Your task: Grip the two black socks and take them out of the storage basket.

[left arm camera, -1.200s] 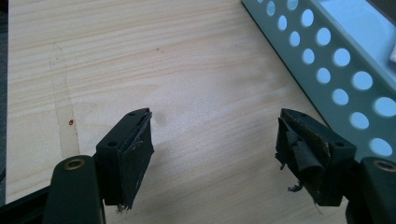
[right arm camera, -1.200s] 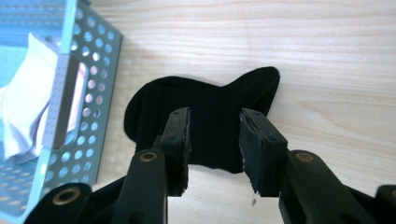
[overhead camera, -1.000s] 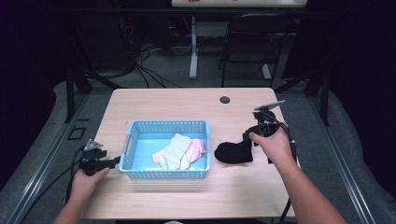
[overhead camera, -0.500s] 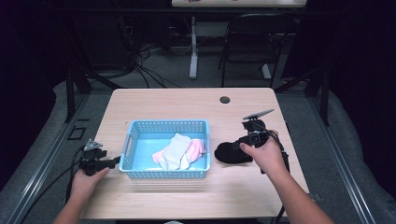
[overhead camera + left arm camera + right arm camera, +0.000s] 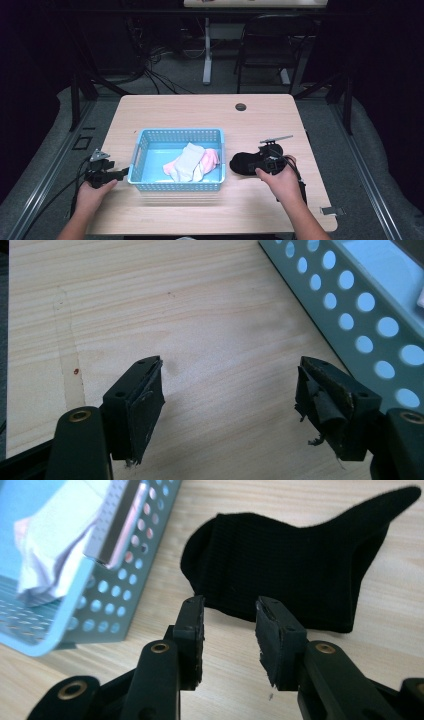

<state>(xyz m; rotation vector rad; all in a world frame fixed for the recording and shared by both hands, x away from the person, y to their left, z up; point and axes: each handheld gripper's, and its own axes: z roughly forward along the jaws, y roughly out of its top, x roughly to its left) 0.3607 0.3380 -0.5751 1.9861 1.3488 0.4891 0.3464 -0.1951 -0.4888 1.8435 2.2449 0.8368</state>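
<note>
A black sock (image 5: pixel 246 163) (image 5: pixel 300 575) lies flat on the wooden table, just right of a light blue perforated basket (image 5: pixel 145 142) (image 5: pixel 107 597). Inside the basket lie a white sock (image 5: pixel 186 159) (image 5: pixel 55 540) and a pink sock (image 5: pixel 212 158). My right gripper (image 5: pixel 261 160) (image 5: pixel 229 615) is open, its jaws a little apart right at the near edge of the black sock, nothing between them. My left gripper (image 5: pixel 120 173) (image 5: pixel 227 385) rests wide open on the table beside the basket's left wall (image 5: pixel 360 315), holding nothing.
A small dark round disc (image 5: pixel 241 106) sits near the table's far edge. Cables trail from both grippers off the table's sides. A chair (image 5: pixel 272 45) and table legs stand on the floor beyond the table.
My right gripper has moved down and toward the near side, from the sock's far right end to its near edge. The left gripper has stayed still.
</note>
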